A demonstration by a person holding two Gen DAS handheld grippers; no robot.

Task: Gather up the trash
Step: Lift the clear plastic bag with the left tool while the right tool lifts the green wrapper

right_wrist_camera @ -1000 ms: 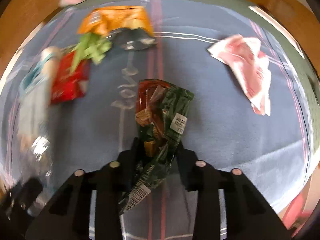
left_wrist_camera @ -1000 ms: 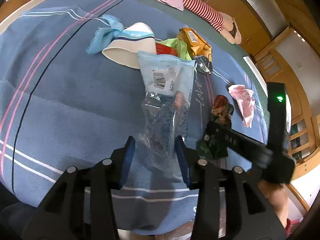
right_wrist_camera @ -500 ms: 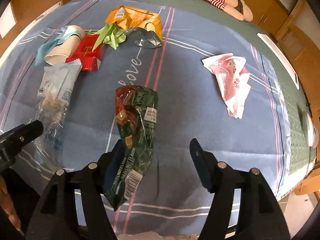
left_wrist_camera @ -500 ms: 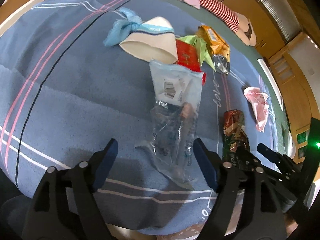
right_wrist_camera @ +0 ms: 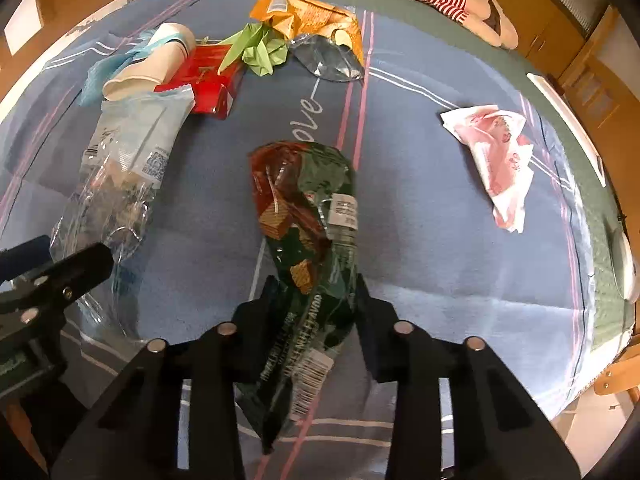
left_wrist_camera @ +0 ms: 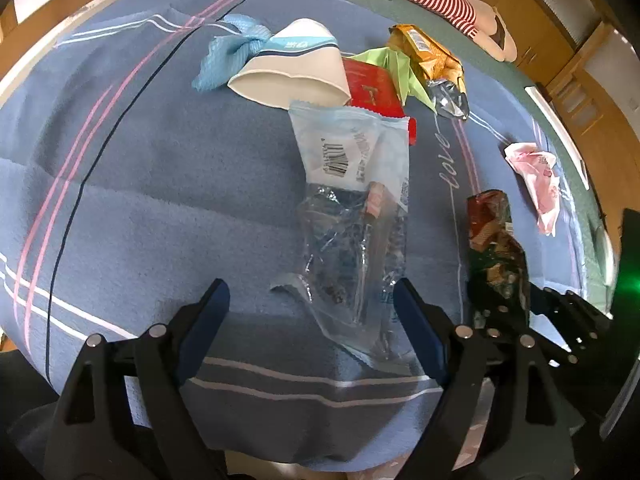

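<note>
Since a moment ago both tools let go of their wrappers; now the right tool [right_wrist_camera: 316, 300] is closing again around the green snack wrapper [right_wrist_camera: 308, 216], its jaws close at its sides, though I cannot tell if they press yet. Beside it, the left tool [left_wrist_camera: 312, 320] is opening wide over the clear plastic bag [left_wrist_camera: 356, 220], which lies free on the blue blanket [left_wrist_camera: 160, 184]. It seems each piece is being re-gripped.
</note>
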